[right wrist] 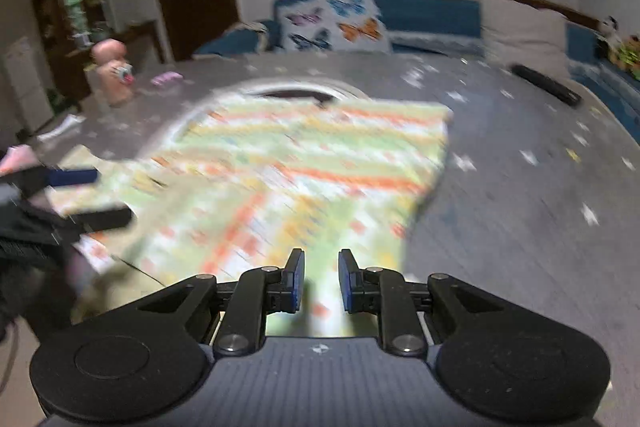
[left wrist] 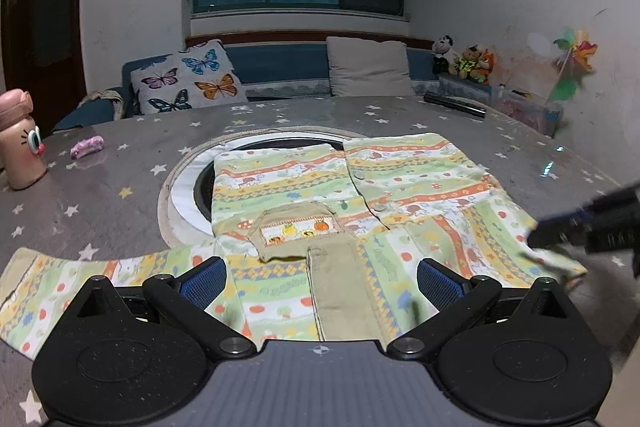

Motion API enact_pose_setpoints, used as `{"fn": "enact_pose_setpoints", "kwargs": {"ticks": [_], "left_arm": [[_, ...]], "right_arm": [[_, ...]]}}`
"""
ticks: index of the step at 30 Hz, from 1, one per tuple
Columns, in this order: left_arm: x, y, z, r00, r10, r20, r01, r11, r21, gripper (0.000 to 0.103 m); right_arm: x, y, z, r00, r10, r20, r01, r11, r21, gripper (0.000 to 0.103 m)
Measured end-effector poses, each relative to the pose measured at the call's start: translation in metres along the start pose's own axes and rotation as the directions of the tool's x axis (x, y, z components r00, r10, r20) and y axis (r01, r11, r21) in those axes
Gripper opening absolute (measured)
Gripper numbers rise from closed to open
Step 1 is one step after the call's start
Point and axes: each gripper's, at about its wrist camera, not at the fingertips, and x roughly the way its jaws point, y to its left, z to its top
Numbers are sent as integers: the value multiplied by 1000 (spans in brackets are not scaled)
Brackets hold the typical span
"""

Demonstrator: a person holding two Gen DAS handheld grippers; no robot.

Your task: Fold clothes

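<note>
A child's shirt [left wrist: 352, 187] with green, orange and yellow bands lies flat on the round table, collar toward me, one sleeve [left wrist: 60, 279] spread to the left. It also shows, blurred, in the right wrist view [right wrist: 304, 171]. My left gripper [left wrist: 320, 279] is open wide and empty, just above the collar and khaki placket [left wrist: 340, 291]. My right gripper [right wrist: 320, 281] hovers over the shirt's right sleeve with a narrow gap between its pads and nothing in it; it shows at the right edge of the left wrist view [left wrist: 580, 231].
The grey star-patterned table [left wrist: 120, 167] has a round inset [left wrist: 188, 187] partly under the shirt. A pink bottle [left wrist: 20, 143] and a small pink object [left wrist: 86, 145] stand at the left. A black remote [left wrist: 454, 103] lies far right. A sofa with cushions [left wrist: 280, 71] is behind.
</note>
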Motion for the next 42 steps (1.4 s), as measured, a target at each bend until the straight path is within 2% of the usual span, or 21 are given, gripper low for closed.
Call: {"fn": "enact_pose_setpoints", "kwargs": {"ticks": [2,4,6,8,9,13,16,19,21,24,26,28,30,32,34,36,38,42], "left_arm": [[5,-3,3,1000,22,-7,-22,1000,7,103],[10,-4,5,999,30,-17,-30,1000,7,98],[15,-4,6,999,23,-34,-23,1000,5,77],[20,-3,7,999,9,-54,-9,1000,1,66],[22,-4,7,998,3,-65,-3,1000,-1,60],[33,-4,7,995,6,-104,-7,1000,-10,55],[42,-3,7,991,-18,-131,14,999,-30,40],[42,-6,6,993,-30,-117,29,999,-16,27],[38,-9,7,996,-23,-86,23,1000,3,7],[29,-13,9,1000,4,-26,-3,999,36,7],[28,-14,9,1000,10,-13,-9,999,50,8],[31,-13,8,1000,13,-24,-11,998,59,8],[35,-10,6,999,24,-47,-22,999,45,17],[36,-6,5,997,35,-63,-34,999,25,18],[32,-3,6,998,30,-54,-29,999,13,27],[27,-2,7,998,37,-42,-36,999,12,44],[23,2,6,998,49,-38,-49,999,1,48],[14,20,3,994,93,-49,-96,994,-48,67]], "right_arm": [[3,-7,-6,1000,-23,-19,24,999,21,18],[2,-15,-8,999,-32,-18,32,999,37,18],[0,-18,-4,999,-33,2,33,999,40,18],[1,-20,1,999,-33,23,32,999,38,18],[3,-21,4,999,-32,34,30,999,36,18],[11,-19,16,998,-15,67,13,1000,23,18],[19,-17,20,997,-6,71,5,1000,13,18],[27,-17,20,998,-2,69,2,1000,5,18],[31,-18,18,998,-6,59,6,1000,2,18],[37,-19,15,999,-12,46,13,1000,-3,18],[41,-20,12,999,-16,37,17,1000,-7,18],[40,-19,11,999,-18,40,19,1000,-17,19],[41,-13,13,999,-4,42,5,1000,-25,19],[43,-6,16,999,11,43,-10,999,-32,19],[45,0,18,999,25,45,-24,999,-40,19],[46,6,20,998,40,46,-38,998,-48,19],[48,13,23,997,54,47,-52,997,-56,19],[53,29,25,996,85,40,-82,993,-82,19]]}}
